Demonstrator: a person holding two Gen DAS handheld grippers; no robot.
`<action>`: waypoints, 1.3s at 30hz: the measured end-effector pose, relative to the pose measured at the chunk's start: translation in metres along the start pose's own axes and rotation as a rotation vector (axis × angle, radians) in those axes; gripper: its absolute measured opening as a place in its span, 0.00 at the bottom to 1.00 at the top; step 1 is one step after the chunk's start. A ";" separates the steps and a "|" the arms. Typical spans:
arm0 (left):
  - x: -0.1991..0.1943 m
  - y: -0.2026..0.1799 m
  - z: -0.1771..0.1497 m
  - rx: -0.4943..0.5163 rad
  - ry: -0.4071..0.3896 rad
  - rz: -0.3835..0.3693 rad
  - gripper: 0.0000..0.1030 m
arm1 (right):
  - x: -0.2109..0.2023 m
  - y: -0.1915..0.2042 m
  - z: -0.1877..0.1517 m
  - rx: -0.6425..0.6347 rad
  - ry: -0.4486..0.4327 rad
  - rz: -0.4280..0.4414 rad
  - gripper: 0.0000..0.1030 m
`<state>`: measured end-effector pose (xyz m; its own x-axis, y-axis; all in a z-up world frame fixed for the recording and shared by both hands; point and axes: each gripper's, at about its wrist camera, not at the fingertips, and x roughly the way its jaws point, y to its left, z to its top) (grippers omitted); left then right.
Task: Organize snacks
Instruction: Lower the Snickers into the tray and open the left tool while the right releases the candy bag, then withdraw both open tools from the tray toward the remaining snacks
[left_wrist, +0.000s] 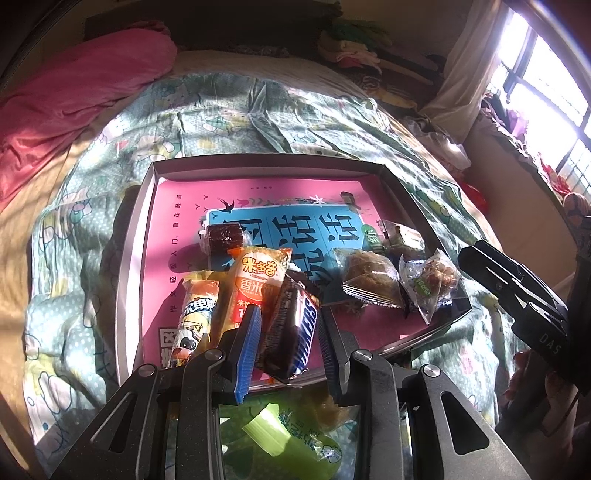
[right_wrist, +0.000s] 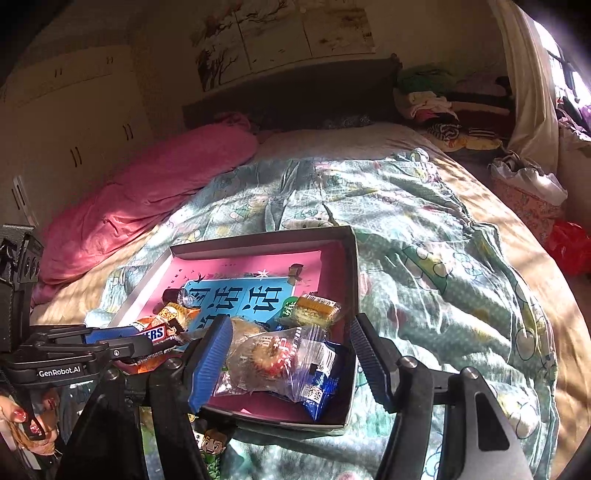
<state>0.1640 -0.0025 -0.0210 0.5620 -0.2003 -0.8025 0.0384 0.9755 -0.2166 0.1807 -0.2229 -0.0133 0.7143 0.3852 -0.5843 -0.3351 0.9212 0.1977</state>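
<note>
A shallow grey box (left_wrist: 258, 160) lined with a pink book cover lies on the bed and holds several wrapped snacks. My left gripper (left_wrist: 290, 314) is shut on a brown Snickers bar (left_wrist: 299, 328), held tilted over the box's near edge. Beside it lie an orange rice-cracker pack (left_wrist: 258, 284) and a yellow pack (left_wrist: 195, 314). My right gripper (right_wrist: 290, 321) stands open over the box's (right_wrist: 354, 295) near right corner. A clear bag with a round cake (right_wrist: 273, 360) lies loose between its fingers, and the pads do not press on it. The Snickers bar (right_wrist: 155, 334) shows at the left.
A green snack pack (left_wrist: 295, 439) lies on the quilt outside the box, under my left gripper. The patterned quilt (right_wrist: 443, 240) covers the bed, with a pink blanket (right_wrist: 166, 181) at the far left. Clothes (right_wrist: 443, 99) are piled by the headboard, and a window (left_wrist: 546, 81) is on the right.
</note>
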 end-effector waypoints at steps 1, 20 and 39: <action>-0.001 0.001 0.000 -0.002 -0.001 -0.001 0.32 | -0.001 0.000 0.001 0.001 -0.003 0.000 0.64; -0.021 0.000 -0.008 0.005 -0.010 -0.023 0.47 | -0.030 0.017 0.000 -0.037 -0.058 0.048 0.75; -0.022 -0.006 -0.040 0.075 0.058 -0.037 0.48 | -0.041 0.046 -0.024 -0.097 0.023 0.118 0.75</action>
<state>0.1189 -0.0080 -0.0244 0.5107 -0.2388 -0.8260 0.1213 0.9711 -0.2057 0.1208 -0.1977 0.0010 0.6528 0.4878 -0.5795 -0.4745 0.8597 0.1892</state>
